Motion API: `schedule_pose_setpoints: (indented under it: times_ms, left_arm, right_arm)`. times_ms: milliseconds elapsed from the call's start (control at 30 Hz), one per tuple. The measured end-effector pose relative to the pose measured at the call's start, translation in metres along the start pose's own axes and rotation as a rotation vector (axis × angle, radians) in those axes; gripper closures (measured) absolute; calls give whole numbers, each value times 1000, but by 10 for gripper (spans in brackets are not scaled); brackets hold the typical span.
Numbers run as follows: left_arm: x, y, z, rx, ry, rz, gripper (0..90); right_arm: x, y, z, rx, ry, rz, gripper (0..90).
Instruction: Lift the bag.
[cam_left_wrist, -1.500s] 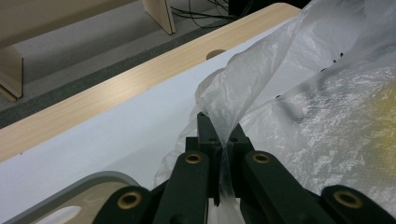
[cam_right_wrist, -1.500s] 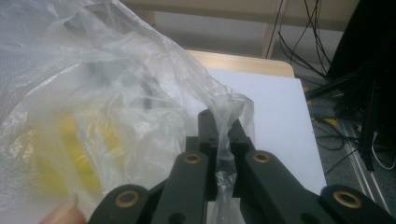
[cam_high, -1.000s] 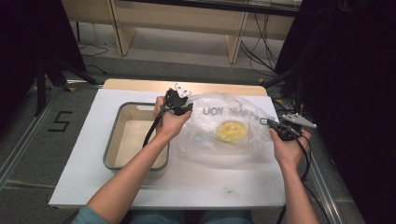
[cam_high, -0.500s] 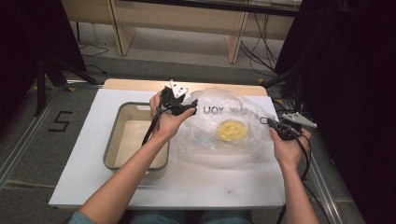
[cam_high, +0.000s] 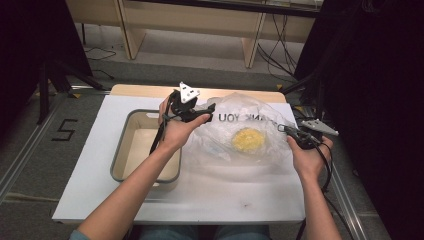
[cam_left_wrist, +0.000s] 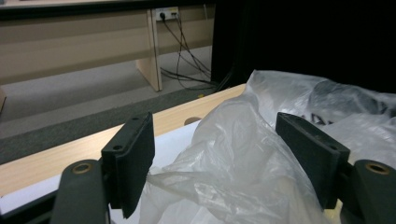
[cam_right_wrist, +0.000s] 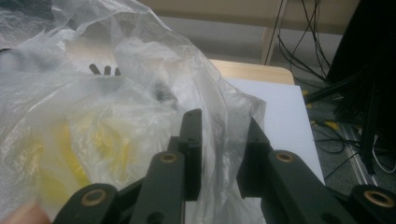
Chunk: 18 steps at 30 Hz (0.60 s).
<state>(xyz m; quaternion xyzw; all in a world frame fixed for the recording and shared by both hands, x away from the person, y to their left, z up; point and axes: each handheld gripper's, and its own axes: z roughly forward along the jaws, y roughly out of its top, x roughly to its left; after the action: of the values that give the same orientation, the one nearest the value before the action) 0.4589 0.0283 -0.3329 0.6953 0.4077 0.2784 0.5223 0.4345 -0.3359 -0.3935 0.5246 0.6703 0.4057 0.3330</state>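
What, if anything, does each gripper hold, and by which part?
The right gripper pinches the plastic bag at its right edge; the left gripper is open around its left edge.

Left gripper (cam_high: 209, 109) jaws wide apart; right gripper (cam_high: 283, 128) jaws nearly closed.

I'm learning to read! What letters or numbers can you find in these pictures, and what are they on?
"UOY": black letters on the clear plastic bag, seen mirrored in the high view.
The word just beside it on the bag is too crinkled to read for sure.
"5": black number on the grey floor left of the table.
The dark marks on the bag in both gripper views are too blurred to read.
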Motion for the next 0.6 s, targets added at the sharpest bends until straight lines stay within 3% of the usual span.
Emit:
schedule_pose_setpoints:
  times_ms: [233,600]
  left_arm:
    - [-5,8,-6,-19,-32,-4,268]
    - [-14,9,-3,-21,-56,47,205]
  right_arm:
    - [1,2,1,8,2,-5,760]
    - [3,2,2,16,18,-4,775]
